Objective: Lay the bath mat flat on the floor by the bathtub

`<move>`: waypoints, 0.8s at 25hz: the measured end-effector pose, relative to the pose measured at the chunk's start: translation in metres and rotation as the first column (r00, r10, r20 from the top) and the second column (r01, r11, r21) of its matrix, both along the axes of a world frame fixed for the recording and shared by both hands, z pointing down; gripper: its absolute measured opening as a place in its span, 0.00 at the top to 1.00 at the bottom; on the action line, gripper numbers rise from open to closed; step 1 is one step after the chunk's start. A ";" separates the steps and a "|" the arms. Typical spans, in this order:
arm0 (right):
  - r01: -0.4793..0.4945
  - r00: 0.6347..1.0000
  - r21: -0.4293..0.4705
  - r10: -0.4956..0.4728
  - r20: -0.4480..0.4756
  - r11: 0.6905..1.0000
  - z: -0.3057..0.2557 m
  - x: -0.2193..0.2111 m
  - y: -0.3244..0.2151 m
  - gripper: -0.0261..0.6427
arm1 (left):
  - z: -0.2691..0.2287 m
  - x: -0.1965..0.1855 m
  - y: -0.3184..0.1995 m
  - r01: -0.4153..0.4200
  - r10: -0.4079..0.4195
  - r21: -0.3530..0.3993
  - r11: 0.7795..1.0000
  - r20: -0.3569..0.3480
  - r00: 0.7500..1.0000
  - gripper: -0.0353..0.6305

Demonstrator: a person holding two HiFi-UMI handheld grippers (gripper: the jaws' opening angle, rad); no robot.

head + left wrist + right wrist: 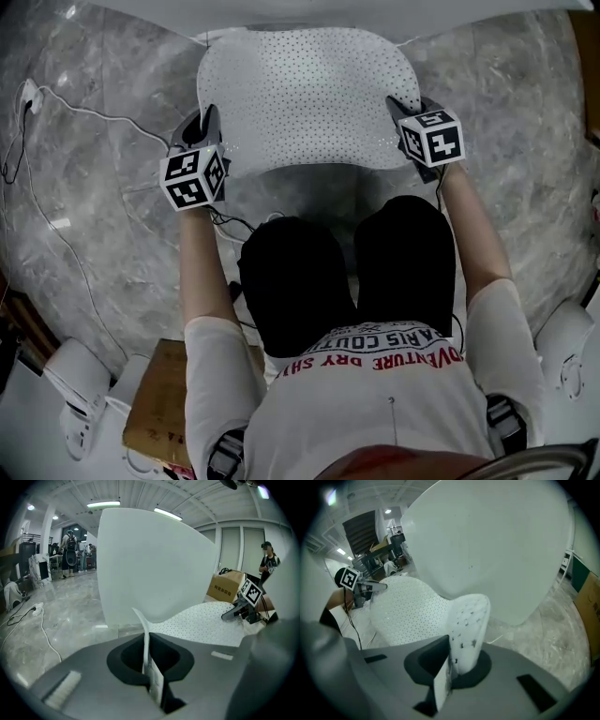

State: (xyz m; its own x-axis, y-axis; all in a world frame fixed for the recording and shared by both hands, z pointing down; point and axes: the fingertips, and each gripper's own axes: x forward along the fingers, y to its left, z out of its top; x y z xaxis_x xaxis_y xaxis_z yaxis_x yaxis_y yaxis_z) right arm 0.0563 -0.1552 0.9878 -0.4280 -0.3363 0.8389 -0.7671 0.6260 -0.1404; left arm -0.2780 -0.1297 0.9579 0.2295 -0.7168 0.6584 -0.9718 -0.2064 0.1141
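Bath mat (309, 94): one; grippers (208, 120) (401, 107): two.

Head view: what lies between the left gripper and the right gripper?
In the head view, the white perforated bath mat stretches between them. The left gripper and the right gripper each clamp one near corner.

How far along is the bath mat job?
Done: the bath mat is spread over the floor in front of the bathtub. In hand: the left gripper and right gripper are each shut on a near corner, which curls up into the jaws. Left: set both corners down and release.
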 end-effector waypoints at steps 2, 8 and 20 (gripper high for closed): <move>0.004 1.000 -0.003 -0.004 -0.020 1.000 0.011 0.001 -0.001 0.94 | 0.014 -0.003 -0.002 -0.007 0.007 -0.017 1.000 0.021 1.000 0.92; -0.007 0.996 -0.020 0.005 -0.094 1.000 0.047 0.008 -0.008 0.94 | 0.049 -0.002 -0.009 -0.019 0.023 -0.058 0.998 0.062 0.998 0.92; -0.132 0.966 -0.101 0.105 -0.235 0.986 0.112 0.052 -0.020 0.94 | 0.116 -0.032 -0.015 0.073 -0.051 -0.236 0.969 0.099 0.994 0.92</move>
